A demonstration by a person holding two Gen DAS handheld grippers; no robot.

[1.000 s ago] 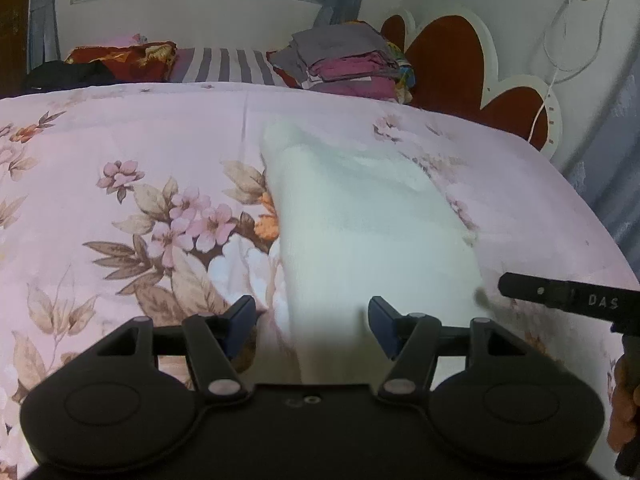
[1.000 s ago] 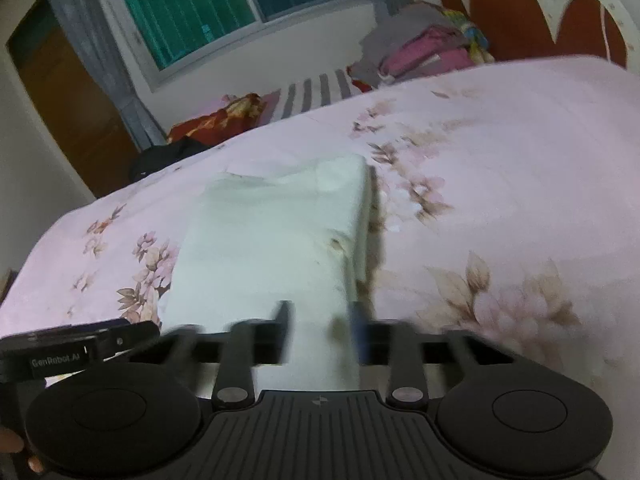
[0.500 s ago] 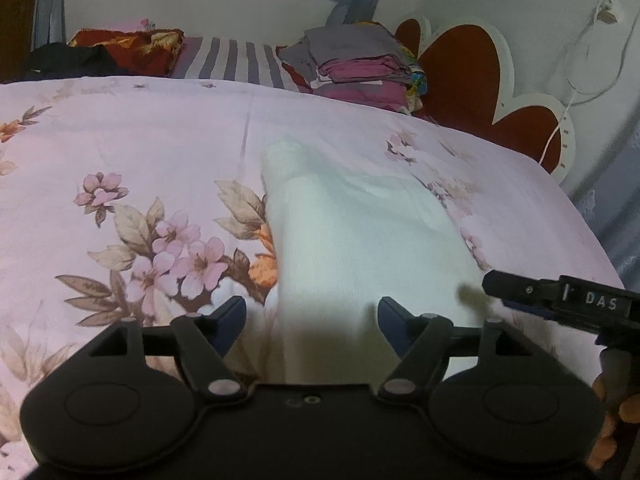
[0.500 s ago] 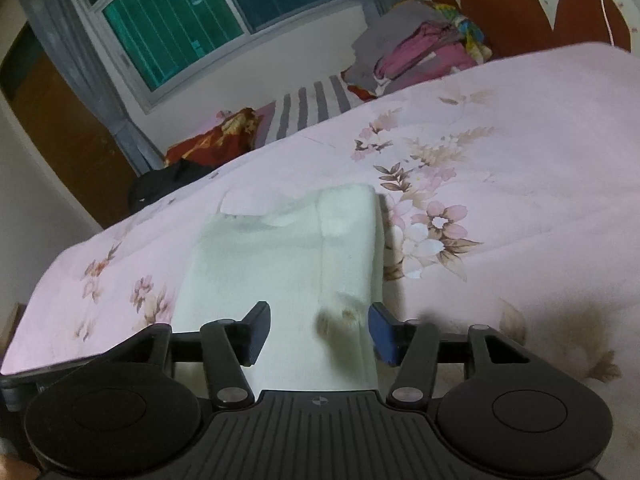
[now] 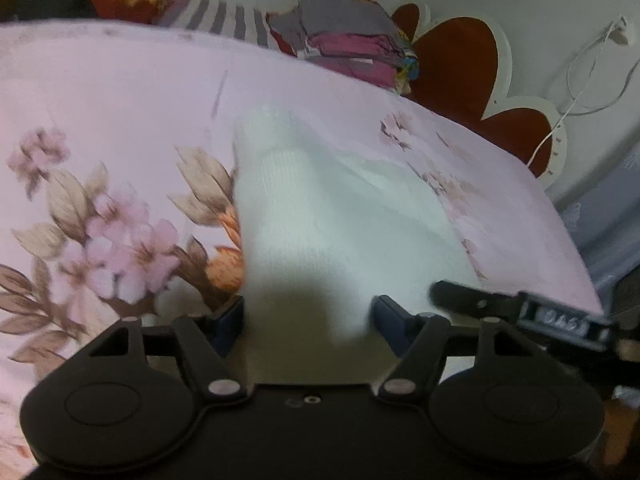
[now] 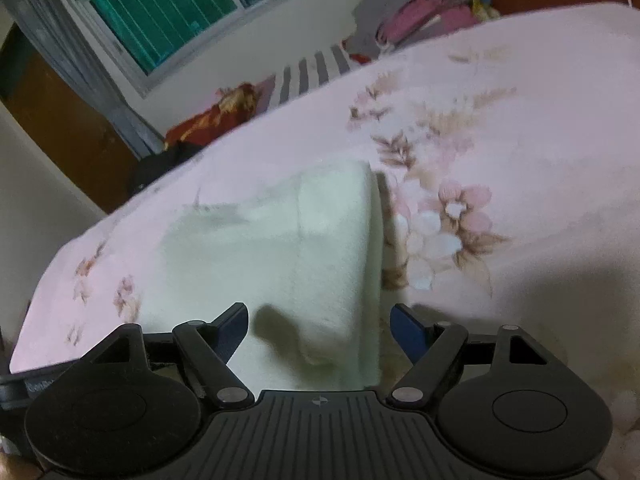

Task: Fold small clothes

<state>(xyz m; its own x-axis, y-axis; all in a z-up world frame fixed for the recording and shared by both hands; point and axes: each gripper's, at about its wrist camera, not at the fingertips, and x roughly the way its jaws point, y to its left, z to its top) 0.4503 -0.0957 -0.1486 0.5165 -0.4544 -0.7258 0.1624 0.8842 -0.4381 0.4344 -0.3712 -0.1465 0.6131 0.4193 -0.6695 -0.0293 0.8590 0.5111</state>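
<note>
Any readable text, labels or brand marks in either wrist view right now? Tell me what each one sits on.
White lettering on the right tool, seen in the left wrist view: blurred, not readable now.
White lettering on the left tool, at the left edge of the right wrist view: only a cut-off, blurred start shows, not readable.
White garment, floral bedsheet and stacked clothes: no text visible.
</note>
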